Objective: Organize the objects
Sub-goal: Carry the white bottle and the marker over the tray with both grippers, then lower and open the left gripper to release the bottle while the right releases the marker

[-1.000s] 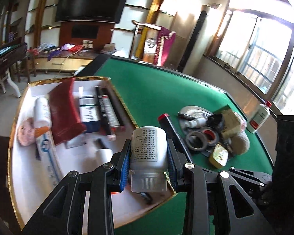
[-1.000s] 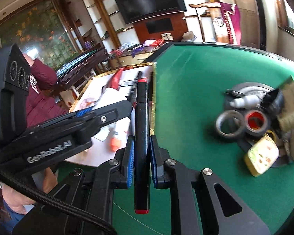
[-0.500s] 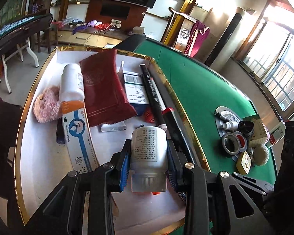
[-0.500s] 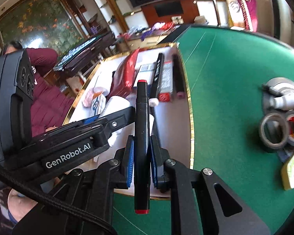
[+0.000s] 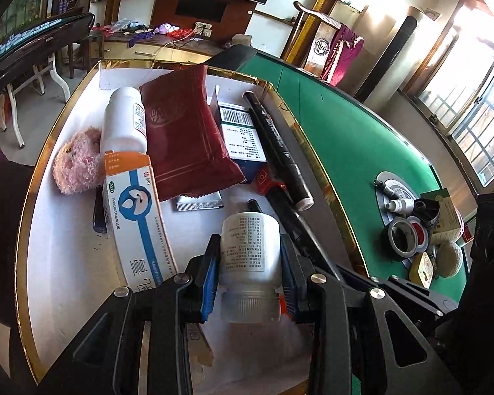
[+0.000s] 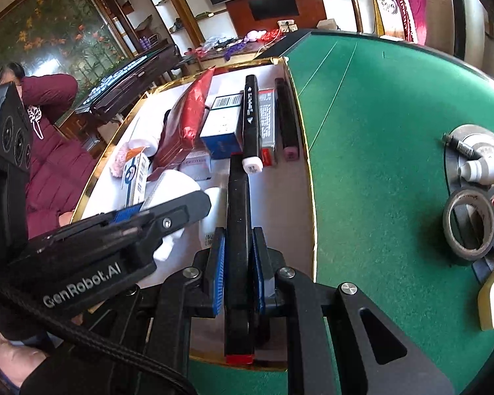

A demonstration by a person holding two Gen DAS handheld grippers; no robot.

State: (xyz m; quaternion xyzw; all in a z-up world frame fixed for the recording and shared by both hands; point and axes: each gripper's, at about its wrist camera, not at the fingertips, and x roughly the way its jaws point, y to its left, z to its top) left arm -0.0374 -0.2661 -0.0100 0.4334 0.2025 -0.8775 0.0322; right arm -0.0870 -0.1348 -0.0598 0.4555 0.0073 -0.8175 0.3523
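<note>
Holding white bottle (image 5: 249, 247) over tray (image 5: 33, 184) | pouch (image 5: 184, 135), boxes inside

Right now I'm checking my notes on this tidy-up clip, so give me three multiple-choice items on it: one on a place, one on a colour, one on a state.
1. Where does the red pouch lie?
A. in the gold-rimmed tray
B. on the green felt
C. on the floor

2. What colour is the bottle in the left gripper?
A. blue
B. white
C. black

3. What is the state of the right gripper?
A. open and empty
B. shut on the black marker
C. shut on a roll of tape

Answers:
1 A: the pouch rests on the white floor of the tray, between a white bottle and a box.
2 B: its body and ribbed cap are white, with printed text.
3 B: the blue pads press both sides of the black marker, which hangs over the tray.
</note>
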